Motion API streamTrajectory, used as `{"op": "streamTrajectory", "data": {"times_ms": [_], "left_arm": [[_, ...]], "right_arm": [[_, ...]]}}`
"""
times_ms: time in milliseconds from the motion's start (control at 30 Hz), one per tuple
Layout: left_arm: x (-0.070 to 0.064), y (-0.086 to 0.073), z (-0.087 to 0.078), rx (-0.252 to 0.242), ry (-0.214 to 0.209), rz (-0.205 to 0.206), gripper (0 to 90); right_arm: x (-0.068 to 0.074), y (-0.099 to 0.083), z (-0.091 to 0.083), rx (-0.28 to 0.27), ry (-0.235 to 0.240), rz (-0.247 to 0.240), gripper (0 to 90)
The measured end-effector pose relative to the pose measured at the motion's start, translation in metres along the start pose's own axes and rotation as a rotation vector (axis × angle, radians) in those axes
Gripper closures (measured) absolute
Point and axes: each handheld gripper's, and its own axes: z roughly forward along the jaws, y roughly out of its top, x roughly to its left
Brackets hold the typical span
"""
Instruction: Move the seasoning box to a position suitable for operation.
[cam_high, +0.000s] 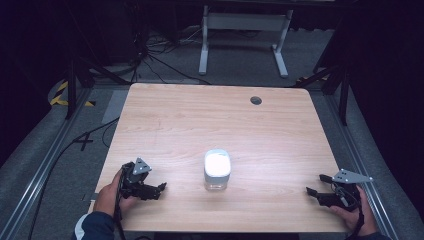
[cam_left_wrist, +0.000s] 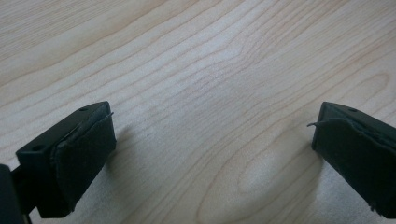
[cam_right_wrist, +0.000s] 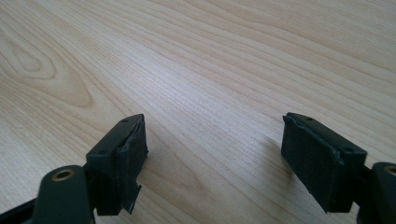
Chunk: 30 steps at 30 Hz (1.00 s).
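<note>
Pale wood-grain laminate covers the table (cam_high: 215, 120), a rectangular top with rounded corners and a small dark round grommet (cam_high: 256, 100) set near its far right edge. Near the middle of the table, toward the near side, a small container (cam_high: 217, 170) stands upright; it is seen as a clear, rounded-square body closed by a white lid, and it is touched by nothing.

At the near left, the left gripper (cam_high: 159, 190) is held low over the wood by a hand (cam_high: 111, 195) in a dark sleeve, a grey three-cornered plate on its top. Its jaws are spread wide, with bare table between them; in the left gripper view the black pads (cam_left_wrist: 84, 154) appear rough, with frayed edges.

At the near right edge, the right gripper (cam_high: 316, 185) is held by the other hand (cam_high: 357, 217), its jaws likewise parted wide and empty. In the right gripper view, matte black blocks with worn padding (cam_right_wrist: 128, 161) are seen above long, flowing grain lines and an oval knot figure.

Both grippers are kept well apart from the container.
</note>
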Motion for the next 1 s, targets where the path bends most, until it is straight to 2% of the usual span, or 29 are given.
{"op": "streamTrajectory", "data": {"times_ms": [67, 267, 333, 367, 467, 633, 700, 733, 767, 867, 900, 1000], "left_arm": [[0.001, 0.001, 0.001, -0.006, 0.004, 0.011, 0.0], [0.0, 0.001, 0.001, -0.002, 0.001, -0.003, 0.0], [0.001, 0.002, 0.001, 0.001, 0.002, 0.004, 0.0], [-0.001, 0.002, 0.002, -0.002, 0.009, -0.011, 0.0], [-0.001, 0.003, 0.002, 0.002, 0.014, -0.008, 0.0], [0.0, 0.003, 0.002, 0.001, 0.006, 0.011, 0.1], [0.0, 0.003, 0.002, -0.002, 0.001, 0.009, 0.2], [0.0, 0.003, 0.002, -0.005, 0.001, 0.024, 0.2], [-0.001, 0.003, 0.002, -0.004, -0.006, 0.01, 0.2], [0.0, 0.003, 0.001, 0.005, -0.029, 0.032, 0.2], [0.001, 0.002, 0.001, 0.009, -0.036, 0.04, 0.2], [0.001, 0.002, 0.002, 0.001, -0.037, 0.041, 0.0]], "right_arm": [[0.0, 0.0, 0.0, 0.0, 0.0, 0.0, 22.7], [0.0, 0.001, 0.001, 0.002, -0.002, 0.002, 22.6], [0.0, 0.002, 0.002, 0.002, -0.002, 0.0, 22.8], [0.0, 0.002, 0.002, 0.007, 0.001, -0.004, 22.9], [0.0, 0.003, 0.003, 0.002, 0.004, -0.009, 22.9], [-0.007, 0.011, 0.003, 0.059, 0.029, -0.029, 26.4], [-0.01, 0.012, 0.003, 0.068, 0.031, -0.036, 27.3], [-0.011, 0.013, 0.003, 0.066, 0.031, -0.048, 29.0], [-0.012, 0.014, 0.003, 0.058, 0.03, -0.052, 29.8], [-0.01, 0.024, -0.001, -0.006, 0.035, -0.051, 34.5], [-0.007, 0.03, -0.003, -0.032, 0.026, -0.069, 37.3], [0.0, 0.045, -0.006, -0.081, 0.05, -0.105, 44.3]]}}
